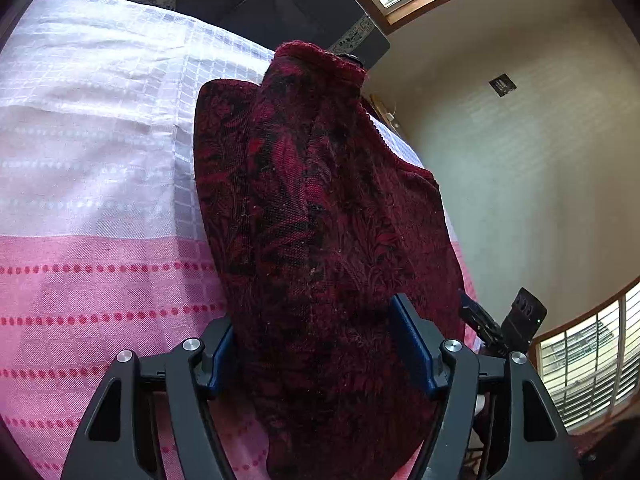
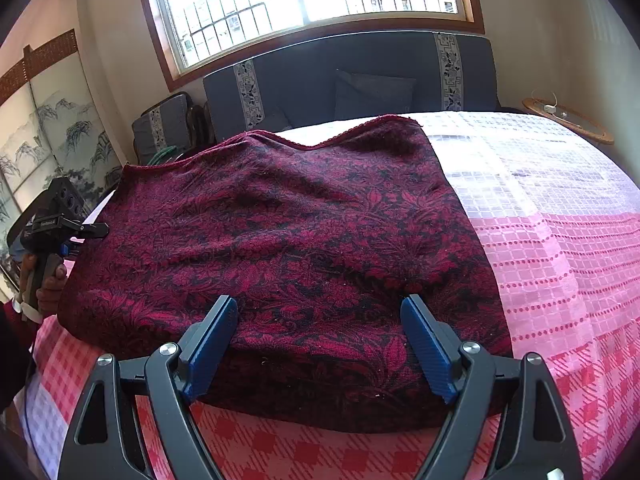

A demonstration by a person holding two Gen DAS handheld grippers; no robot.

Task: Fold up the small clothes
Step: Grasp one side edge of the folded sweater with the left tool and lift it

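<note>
Both grippers sit wide open with nothing pinched. Your left gripper (image 1: 316,344) has the maroon floral knit garment (image 2: 280,248) bulging between its blue pads (image 1: 412,344) but not clamped; your right gripper (image 2: 320,344) hovers at the near edge. The garment lies on the pink-and-white checked bedspread (image 2: 560,248), near left. It's thick, fuzzy and already doubled, so you could grab only the top layer, or snag the bedspread's waffle weave underneath and drag it.

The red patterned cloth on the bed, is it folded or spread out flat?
Folded. The red cloth lies doubled, a thick rounded fold along its near edge and stacked scalloped hems at the far side.
</note>
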